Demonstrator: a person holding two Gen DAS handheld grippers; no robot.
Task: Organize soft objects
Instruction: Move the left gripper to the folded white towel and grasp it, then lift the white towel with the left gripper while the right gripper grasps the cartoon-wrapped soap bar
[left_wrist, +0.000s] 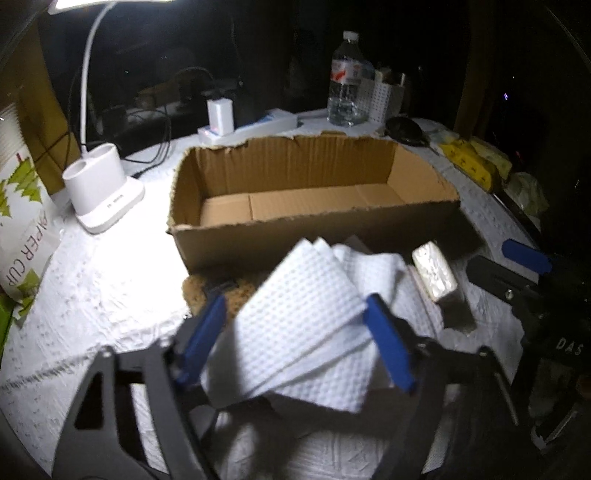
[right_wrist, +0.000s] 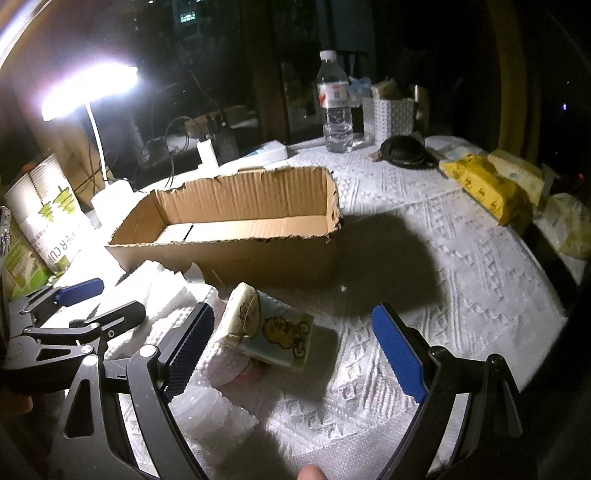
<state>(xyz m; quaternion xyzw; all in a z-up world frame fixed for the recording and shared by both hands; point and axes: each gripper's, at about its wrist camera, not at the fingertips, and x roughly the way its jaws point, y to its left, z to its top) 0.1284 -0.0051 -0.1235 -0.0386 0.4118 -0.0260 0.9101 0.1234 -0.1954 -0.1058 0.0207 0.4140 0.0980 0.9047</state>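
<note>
My left gripper (left_wrist: 295, 332) is shut on a stack of folded white paper towels (left_wrist: 306, 325), held above the table just in front of the open cardboard box (left_wrist: 314, 236). The box (right_wrist: 229, 254) is empty. My right gripper (right_wrist: 291, 347) is open and empty; a small tissue pack with a cartoon print (right_wrist: 266, 332) lies tilted on the table between its fingers. The same pack (left_wrist: 436, 273) shows right of the towels in the left wrist view. The left gripper (right_wrist: 74, 295) shows at the left edge of the right wrist view.
A white lamp base (left_wrist: 103, 192), a paper cup package (left_wrist: 22, 221), a power strip (left_wrist: 255, 125) and a water bottle (left_wrist: 347, 81) stand behind and left of the box. Yellow tissue packs (right_wrist: 487, 188), a white basket (right_wrist: 388, 114) and a dark pouch (right_wrist: 402, 151) lie at the right.
</note>
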